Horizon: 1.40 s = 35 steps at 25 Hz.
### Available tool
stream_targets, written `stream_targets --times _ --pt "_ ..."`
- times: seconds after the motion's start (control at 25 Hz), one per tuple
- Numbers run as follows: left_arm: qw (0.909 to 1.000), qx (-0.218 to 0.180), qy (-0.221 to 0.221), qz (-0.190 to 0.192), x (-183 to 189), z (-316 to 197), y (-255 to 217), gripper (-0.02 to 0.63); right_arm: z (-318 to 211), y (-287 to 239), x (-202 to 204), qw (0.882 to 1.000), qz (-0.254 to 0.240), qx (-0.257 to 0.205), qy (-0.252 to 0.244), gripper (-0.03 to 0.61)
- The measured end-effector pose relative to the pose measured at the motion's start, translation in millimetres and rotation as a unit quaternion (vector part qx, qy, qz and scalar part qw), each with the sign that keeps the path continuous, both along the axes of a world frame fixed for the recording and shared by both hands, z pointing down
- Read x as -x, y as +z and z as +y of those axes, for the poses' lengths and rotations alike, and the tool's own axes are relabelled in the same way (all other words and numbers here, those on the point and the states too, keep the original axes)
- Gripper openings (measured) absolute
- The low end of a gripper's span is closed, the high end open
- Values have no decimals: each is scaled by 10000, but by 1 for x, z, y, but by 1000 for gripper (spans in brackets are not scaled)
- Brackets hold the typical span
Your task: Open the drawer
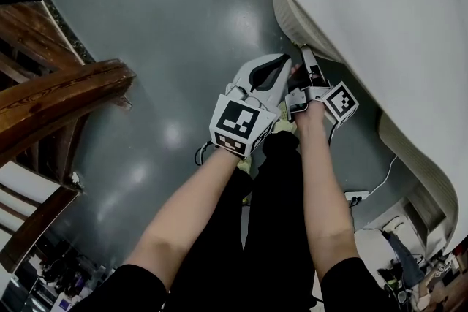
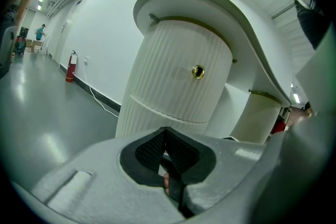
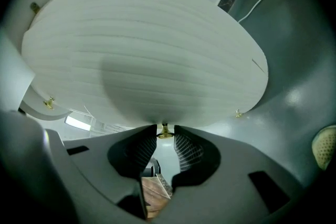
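Note:
The drawer is the rounded, white ribbed front (image 3: 147, 60) of a pedestal under a white desk (image 1: 380, 11). Its small brass knob (image 3: 165, 134) sits between the tips of my right gripper (image 3: 165, 130), and both pads touch it, so the jaws are shut on the knob. In the head view the right gripper (image 1: 307, 55) reaches up to the ribbed front (image 1: 296, 18). My left gripper (image 1: 281, 68) hangs just to its left, a little back from the pedestal. Its pads meet at the tip (image 2: 165, 129) with nothing between them. The left gripper view shows the pedestal (image 2: 173, 86) and the knob (image 2: 198, 71) ahead.
A second ribbed pedestal (image 2: 260, 118) stands further right under the desk. Dark wooden furniture (image 1: 51, 99) is at the left across the grey floor. A power strip (image 1: 356, 195) and its cable lie on the floor by the desk. A red fire extinguisher (image 2: 70, 66) stands against the far wall.

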<state>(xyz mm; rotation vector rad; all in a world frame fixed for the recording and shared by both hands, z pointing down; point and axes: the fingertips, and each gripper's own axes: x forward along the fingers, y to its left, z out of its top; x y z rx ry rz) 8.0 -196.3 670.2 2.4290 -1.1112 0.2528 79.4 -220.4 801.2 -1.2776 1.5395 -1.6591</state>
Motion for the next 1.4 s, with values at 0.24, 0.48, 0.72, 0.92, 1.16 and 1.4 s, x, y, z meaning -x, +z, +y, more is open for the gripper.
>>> stream_targets --times 0.24,0.48,0.72,0.92,1.16,1.4 --pt "9999 114 -45 -41 8 16 -2 9 25 1 19 9998 -38 86 -147 110" --pt "9999 40 11 108 8 18 -20 9 43 5 34 9987 71 199 -454 114" --pt "9992 -305 188 162 -14 -4 -48 9 45 3 35 9991 49 201 -367 114" --pt "9994 -258 208 139 -18 -7 -48 9 44 2 33 9995 17 196 -241 110" --pt "9992 -274 269 116 -28 -20 -49 9 58 5 43 9986 57 219 -487 112" --pt "9991 -296 176 249 -25 -29 -58 9 71 4 49 9982 64 317 -508 112"
